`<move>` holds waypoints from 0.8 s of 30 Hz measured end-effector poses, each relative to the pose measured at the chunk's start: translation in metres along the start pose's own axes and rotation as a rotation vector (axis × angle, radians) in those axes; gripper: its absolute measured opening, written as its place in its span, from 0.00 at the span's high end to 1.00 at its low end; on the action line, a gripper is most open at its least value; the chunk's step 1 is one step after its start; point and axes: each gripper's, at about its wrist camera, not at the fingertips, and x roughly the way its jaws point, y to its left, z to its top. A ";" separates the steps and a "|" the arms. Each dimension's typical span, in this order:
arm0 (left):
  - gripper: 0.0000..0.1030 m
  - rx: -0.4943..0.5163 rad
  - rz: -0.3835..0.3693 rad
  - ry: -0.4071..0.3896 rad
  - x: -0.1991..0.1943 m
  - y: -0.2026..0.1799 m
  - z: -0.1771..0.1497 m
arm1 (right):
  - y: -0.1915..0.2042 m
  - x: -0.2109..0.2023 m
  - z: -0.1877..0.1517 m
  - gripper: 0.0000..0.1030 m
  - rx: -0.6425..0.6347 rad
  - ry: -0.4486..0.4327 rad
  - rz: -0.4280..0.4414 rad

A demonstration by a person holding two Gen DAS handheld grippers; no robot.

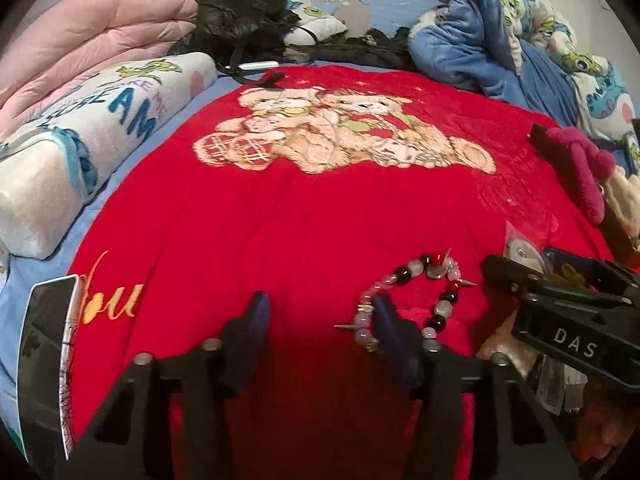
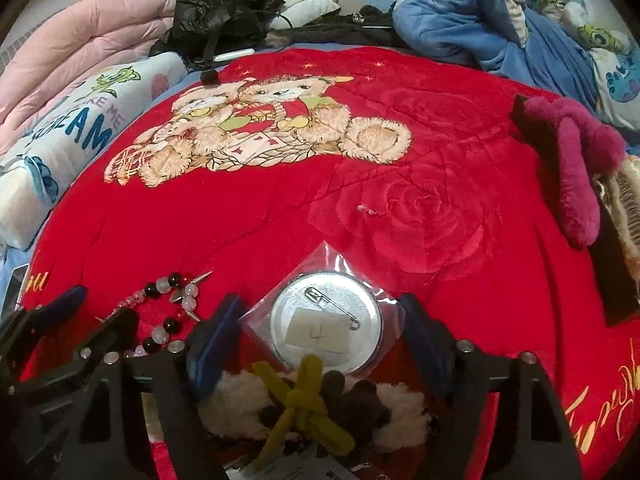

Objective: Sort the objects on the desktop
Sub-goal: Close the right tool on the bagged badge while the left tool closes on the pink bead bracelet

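On a bed covered by a red teddy-bear blanket (image 2: 280, 216), two hand-held grippers work side by side. The left hand-held gripper (image 1: 320, 320) has its jaws spread; nothing lies between them but red blanket. Its right finger (image 1: 394, 336) rests over the near-left part of a beaded bracelet (image 1: 416, 300), a loop of black, pink and clear beads with metal spikes, so the finger stands inside or on the loop; whether it touches the beads cannot be told. The right hand-held gripper (image 2: 320, 328) straddles a round pin badge (image 2: 326, 322) sealed in a clear bag, pin side up with a small paper label; its fingers stand just beside the bag's edges without pressing on the badge. Just nearer the camera lies a fluffy white toy (image 2: 312, 404) with a yellow-green bow. A magenta plush piece (image 2: 576, 172) lies at the right edge, and a phone (image 1: 48, 360) at the left.
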 end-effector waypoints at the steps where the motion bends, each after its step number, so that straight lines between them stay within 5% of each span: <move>1: 0.56 -0.006 -0.002 -0.004 -0.001 0.002 0.000 | 0.000 -0.001 0.000 0.29 0.000 -0.003 -0.004; 5: 0.78 -0.044 -0.027 -0.017 -0.003 0.010 -0.001 | -0.002 -0.006 0.001 0.32 0.013 -0.012 0.003; 8: 0.84 -0.062 -0.040 -0.024 -0.005 0.013 -0.002 | -0.006 -0.010 0.001 0.33 0.025 -0.016 0.027; 16: 0.91 -0.061 -0.035 -0.049 -0.010 0.012 -0.002 | -0.023 -0.028 0.005 0.43 0.115 -0.039 0.163; 17: 0.91 -0.061 -0.034 -0.051 -0.011 0.013 -0.002 | -0.023 -0.031 0.005 0.46 0.108 -0.046 0.167; 18: 0.91 -0.061 -0.032 -0.052 -0.011 0.013 -0.002 | -0.023 -0.032 0.004 0.62 0.104 -0.050 0.171; 24: 0.91 -0.051 -0.021 -0.056 -0.013 0.011 -0.002 | -0.022 -0.035 0.002 0.69 0.087 -0.046 0.223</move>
